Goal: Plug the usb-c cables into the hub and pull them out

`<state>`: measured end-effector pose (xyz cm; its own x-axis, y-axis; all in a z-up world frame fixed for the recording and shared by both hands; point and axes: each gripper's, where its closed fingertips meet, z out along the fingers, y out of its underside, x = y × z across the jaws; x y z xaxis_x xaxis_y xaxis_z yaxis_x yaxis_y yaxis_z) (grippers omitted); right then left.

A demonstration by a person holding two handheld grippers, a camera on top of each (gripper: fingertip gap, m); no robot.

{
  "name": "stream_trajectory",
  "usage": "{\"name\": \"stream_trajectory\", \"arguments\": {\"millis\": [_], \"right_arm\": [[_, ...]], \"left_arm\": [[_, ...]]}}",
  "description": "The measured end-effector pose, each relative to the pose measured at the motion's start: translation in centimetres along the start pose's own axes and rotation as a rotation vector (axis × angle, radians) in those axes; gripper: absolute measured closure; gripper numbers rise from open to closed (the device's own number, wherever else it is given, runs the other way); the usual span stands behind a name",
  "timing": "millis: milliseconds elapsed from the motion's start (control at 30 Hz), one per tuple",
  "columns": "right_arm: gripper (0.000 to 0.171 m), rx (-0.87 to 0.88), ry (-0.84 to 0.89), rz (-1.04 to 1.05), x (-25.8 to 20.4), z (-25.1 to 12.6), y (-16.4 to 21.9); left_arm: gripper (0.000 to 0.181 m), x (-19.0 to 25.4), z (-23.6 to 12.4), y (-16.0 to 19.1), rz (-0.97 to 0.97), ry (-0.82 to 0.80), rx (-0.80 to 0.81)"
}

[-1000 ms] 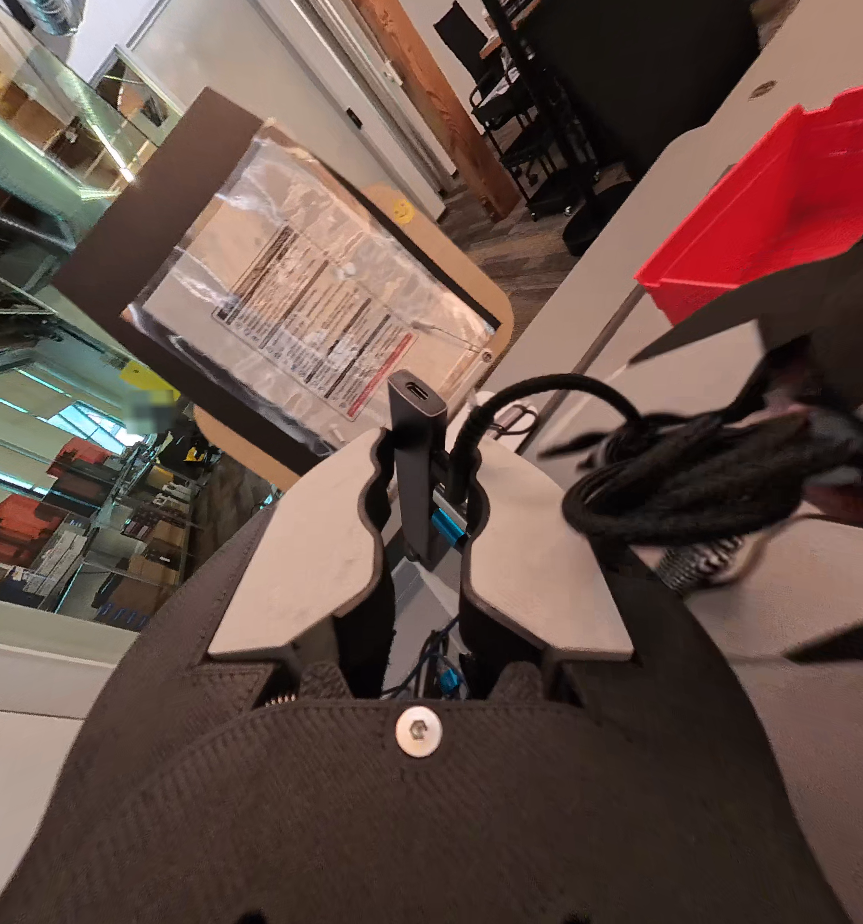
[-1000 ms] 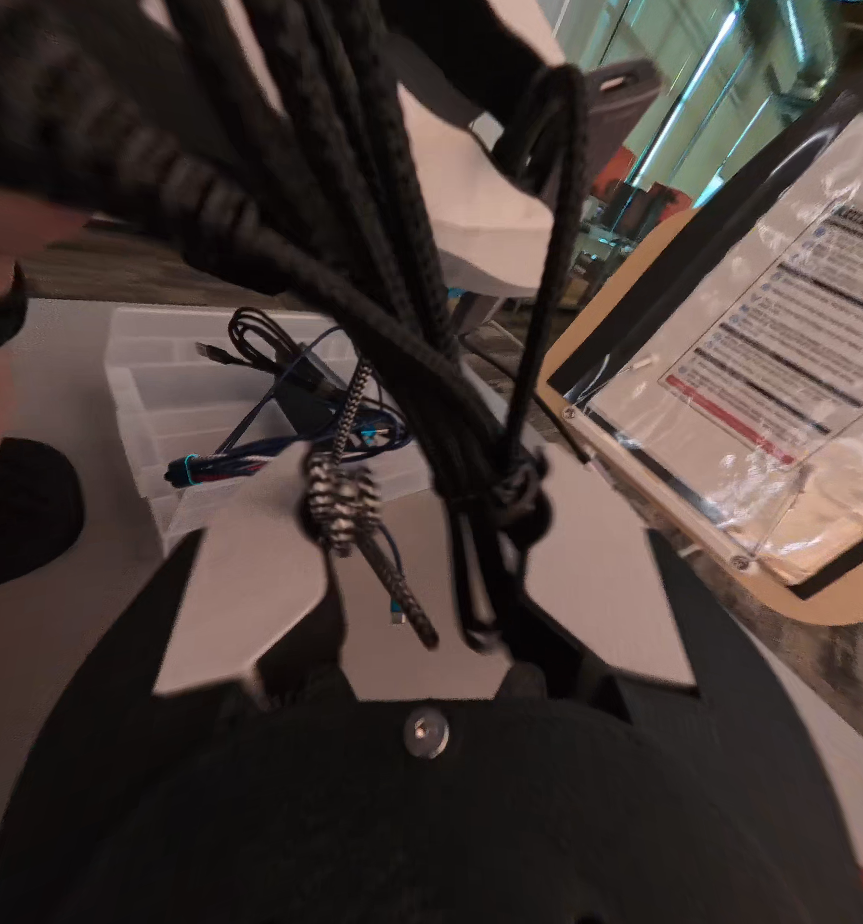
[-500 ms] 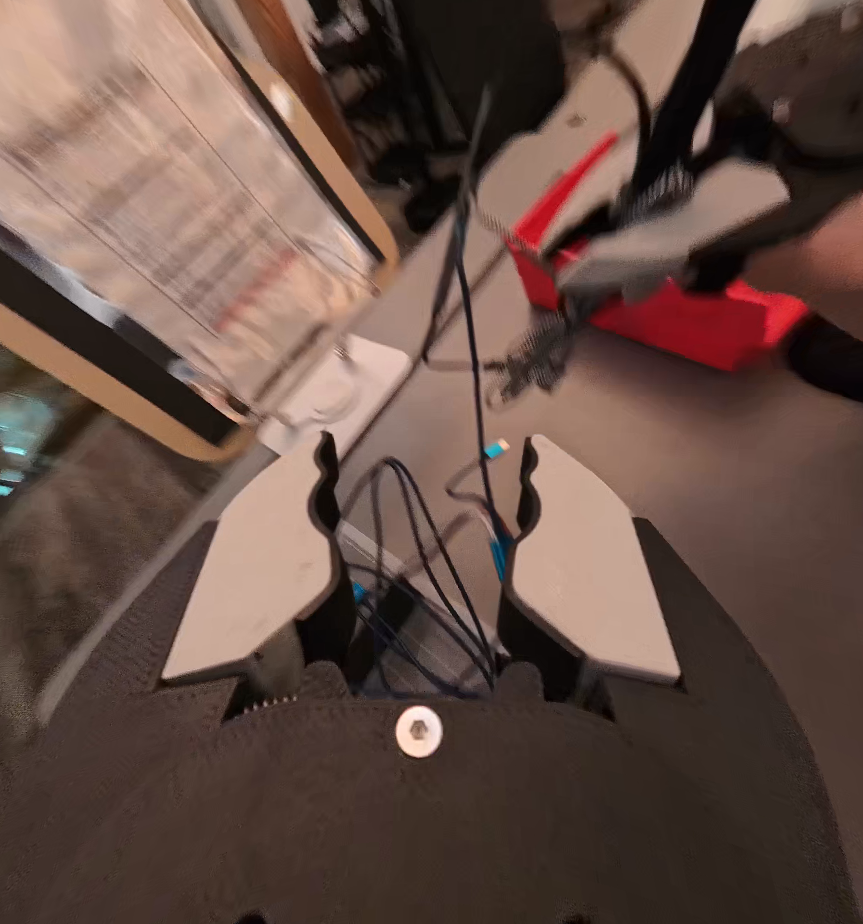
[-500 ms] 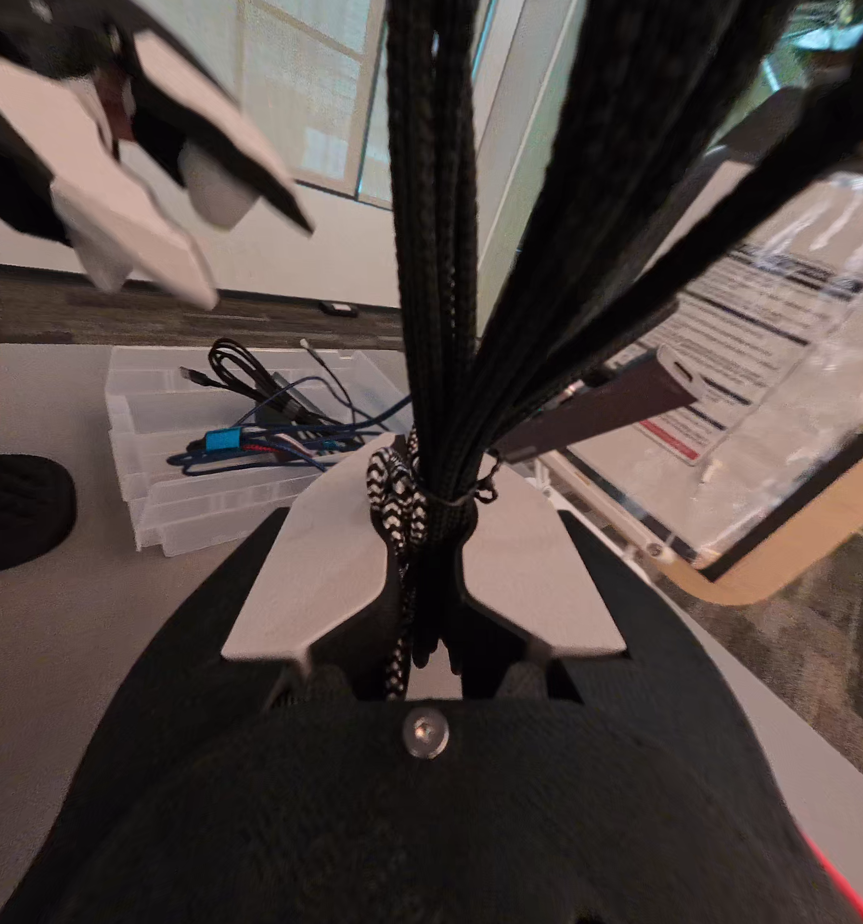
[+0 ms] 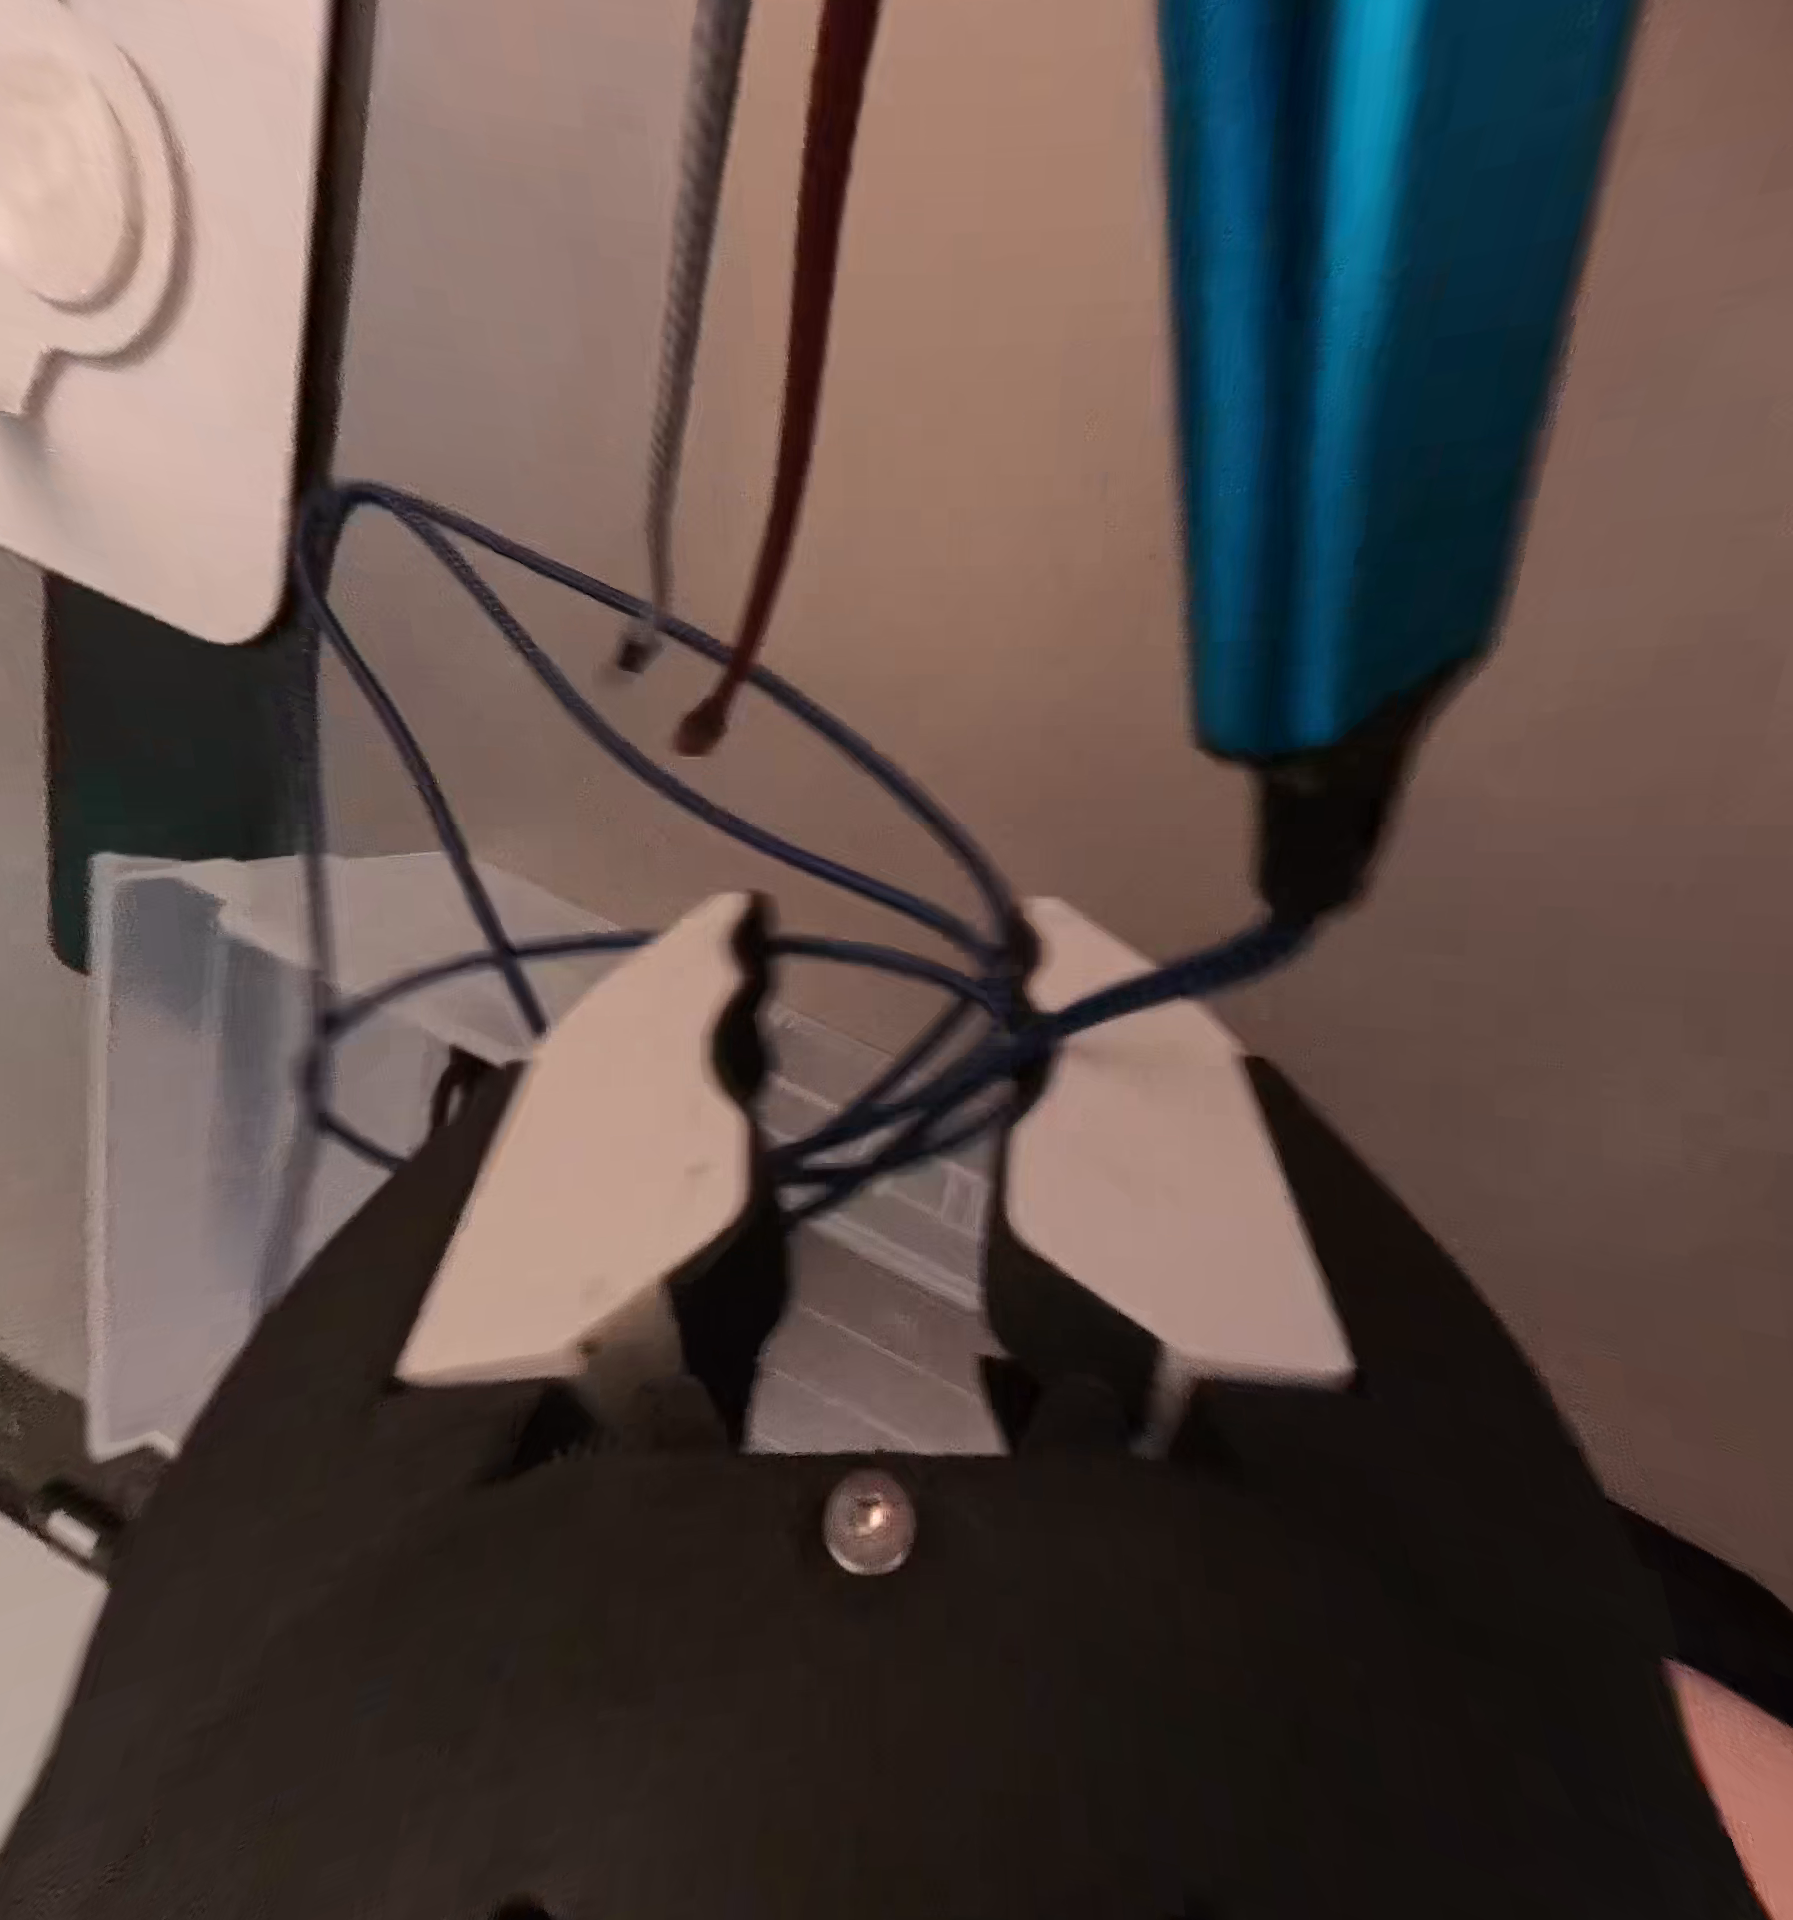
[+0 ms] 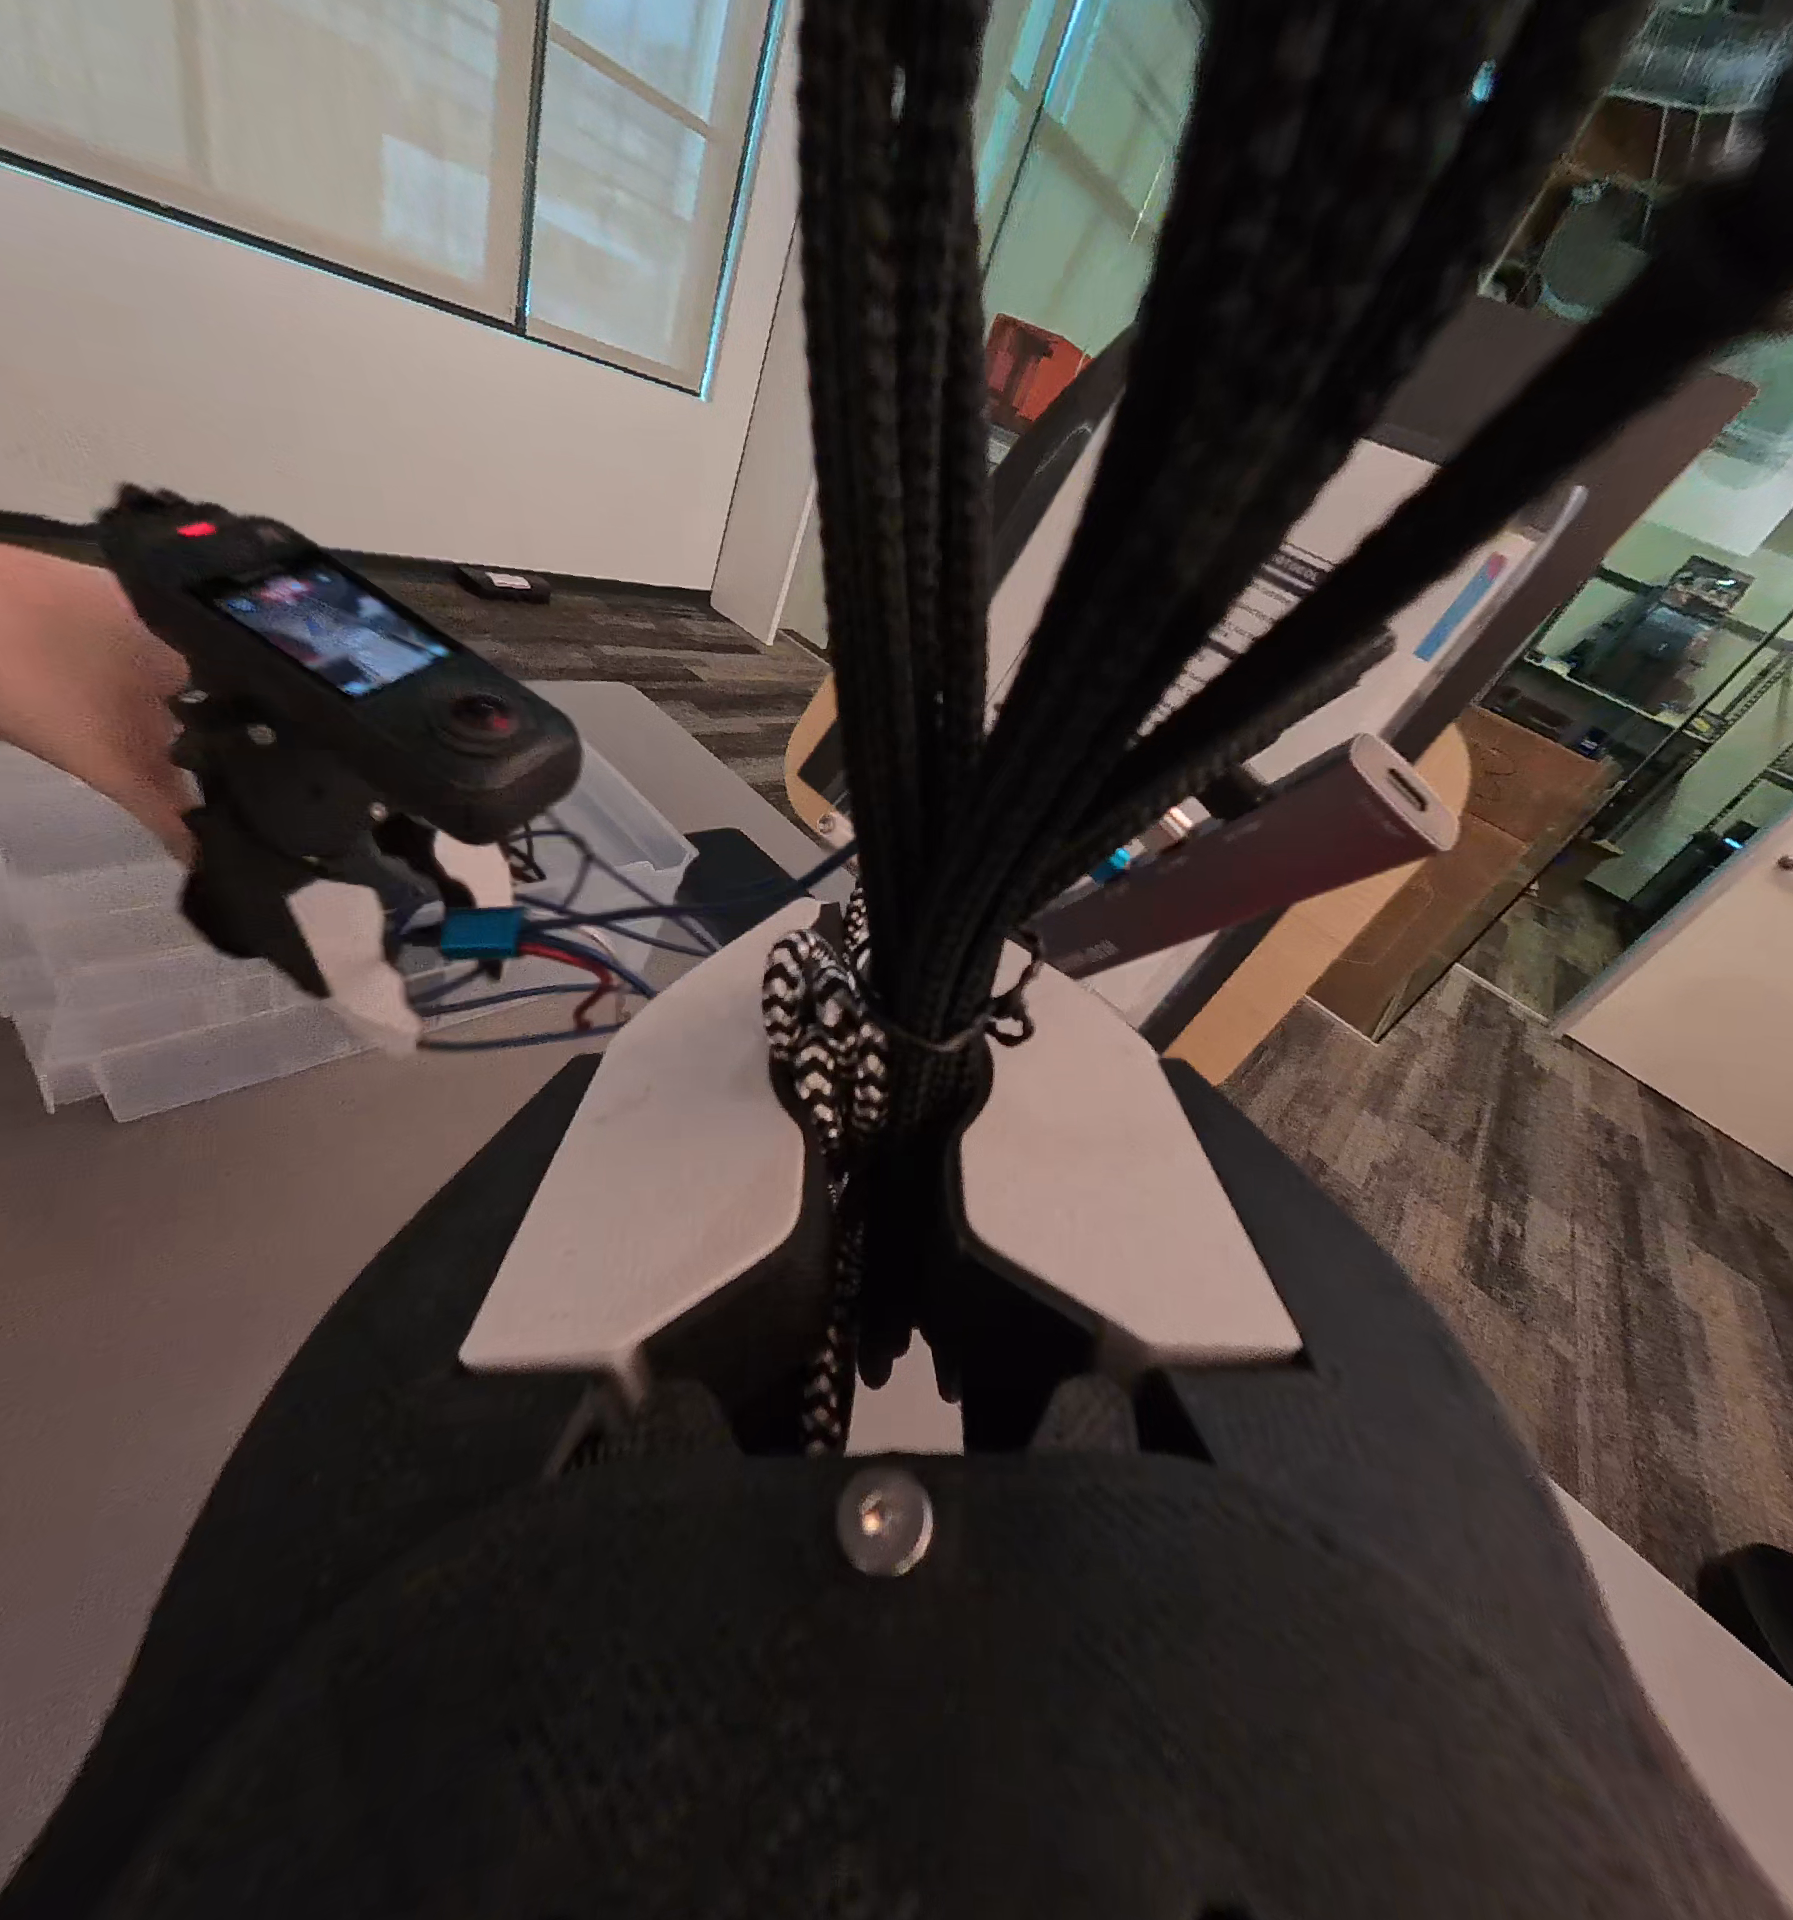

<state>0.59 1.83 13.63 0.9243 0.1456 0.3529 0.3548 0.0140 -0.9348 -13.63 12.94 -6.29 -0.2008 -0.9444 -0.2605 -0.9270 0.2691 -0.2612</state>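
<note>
Left hand-held gripper [image 5: 887, 935] dropped to clear box [image 5: 196, 1091], released; right [image 6: 897, 977] clenched on black cables [image 6: 902, 623].

The left hand-held gripper [image 5: 887, 956], jaws apart, straddles thin blue cables [image 5: 871, 1081] beside a blue hub [image 5: 1359, 364].

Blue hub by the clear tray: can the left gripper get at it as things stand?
Probably yes. The left gripper is open, right beside the blue hub, with only thin blue cable loops across its gap; those may snag. The right gripper is clamped on the black cable bundle.
</note>
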Motion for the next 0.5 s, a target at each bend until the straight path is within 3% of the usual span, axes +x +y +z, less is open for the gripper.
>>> {"name": "stream_trajectory", "arguments": {"millis": [33, 133, 200, 333, 500], "right_arm": [[0.154, -0.009, 0.0, 0.001, 0.1, -0.1, 0.1], [0.154, -0.036, 0.021, -0.021, 0.5, -0.1, 0.5], [0.155, -0.056, 0.034, -0.046, 0.7, -0.1, 0.7], [0.155, -0.064, 0.04, -0.067, 0.8, -0.3, 0.5], [0.155, -0.076, -0.014, -0.075, -0.1, -0.4, 0.3]], "left_arm": [[0.148, 0.0, 0.4, -0.2, -0.015, 0.027, -0.004], [0.176, -2.0, -0.3, -0.8, -0.078, -0.023, 0.039], [0.179, -3.9, -2.3, -1.6, -0.112, -0.113, 0.139], [0.179, -6.8, -10.1, -5.1, -0.191, -0.316, 0.545], [0.179, -5.1, -21.1, -7.5, -0.219, -0.412, 1.079]]}}
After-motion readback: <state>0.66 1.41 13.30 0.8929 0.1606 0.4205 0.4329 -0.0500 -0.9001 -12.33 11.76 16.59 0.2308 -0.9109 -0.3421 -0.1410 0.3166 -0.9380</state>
